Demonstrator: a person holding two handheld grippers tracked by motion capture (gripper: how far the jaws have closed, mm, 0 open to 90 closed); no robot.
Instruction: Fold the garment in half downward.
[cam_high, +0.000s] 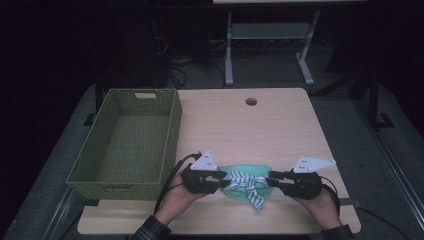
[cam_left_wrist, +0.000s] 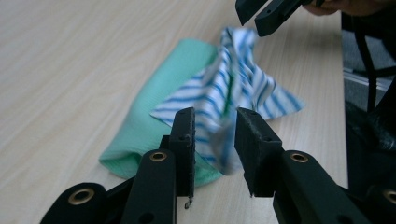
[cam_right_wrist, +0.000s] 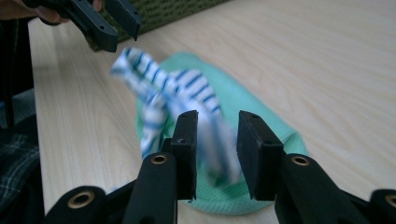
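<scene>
Apparently the work in hand is tying up a folded mint-green cloth (cam_high: 245, 186) with a blue-and-white striped fabric strip (cam_high: 246, 183), and it looks nearly done. The green cloth lies flat on the pale wooden table (cam_high: 280, 125), close to the near edge, with the striped strip crossed and knotted over its middle; one loose tail trails off toward the person.

The left gripper (cam_high: 223, 176) and the right gripper (cam_high: 272, 179) face each other across the bundle, one at each end of the strip, which suits pulling a knot tight from both sides. In the left gripper view the black jaws stand apart with one striped end (cam_left_wrist: 224, 135) loose between them, the pads not pressing it. The right gripper view shows the same: parted jaws, a blurred striped end (cam_right_wrist: 219, 149) in the gap, no pinch. So both grippers are released, the cloth slack rather than stretched. The blur on the strip suggests that it is dropping or springing back as the tension goes.

A green woven rectangular basket (cam_high: 172, 117) sits at the left of the table, just beside the left hand (cam_high: 182, 192), with nothing visible inside. Its place within easy reach suggests that it is where the tied bundle goes next. For that, a fresh grasp would probably be needed, likely on the knot, so that the bundle lifts in one piece.
</scene>
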